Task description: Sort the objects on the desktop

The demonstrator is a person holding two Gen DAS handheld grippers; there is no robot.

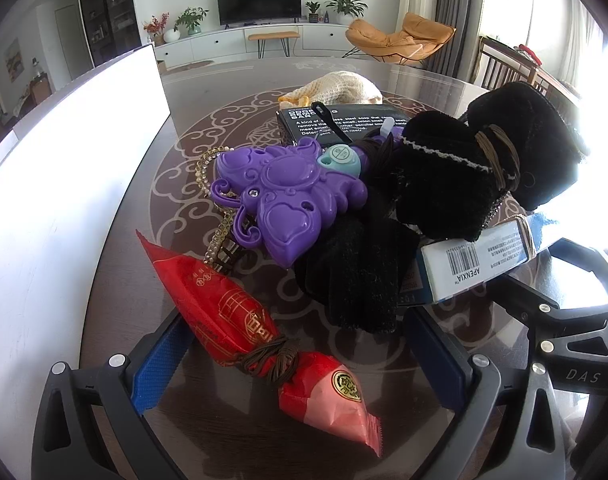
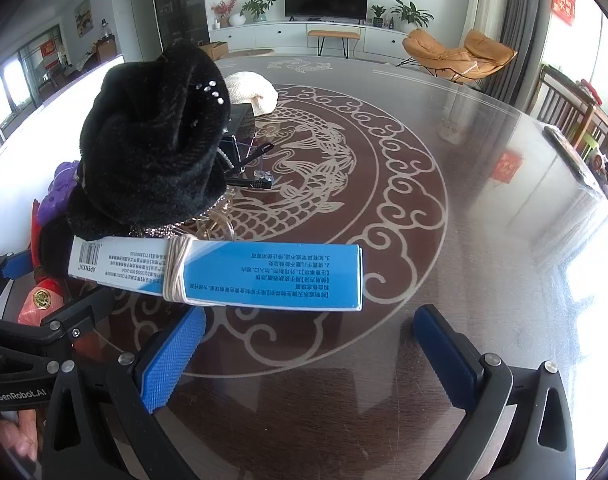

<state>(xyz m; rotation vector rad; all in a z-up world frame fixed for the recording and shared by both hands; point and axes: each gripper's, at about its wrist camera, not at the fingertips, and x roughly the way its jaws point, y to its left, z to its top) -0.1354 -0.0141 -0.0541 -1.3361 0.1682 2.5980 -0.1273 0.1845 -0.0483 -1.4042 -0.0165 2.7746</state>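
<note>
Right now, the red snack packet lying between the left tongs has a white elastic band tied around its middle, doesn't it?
Not quite: the band around the red snack packet is brown, not white, as the left wrist view shows. The packet does lie between the open left tongs.

- Dark brown table (image 2: 444, 360) with a pale carp-and-cloud pattern
- Purple butterfly toy (image 1: 287, 196)
- Red wrapper (image 1: 239, 320) with gold print
- Blue-and-white box (image 2: 263, 276)
- Black fuzzy scrunchies (image 2: 155, 152)
</note>
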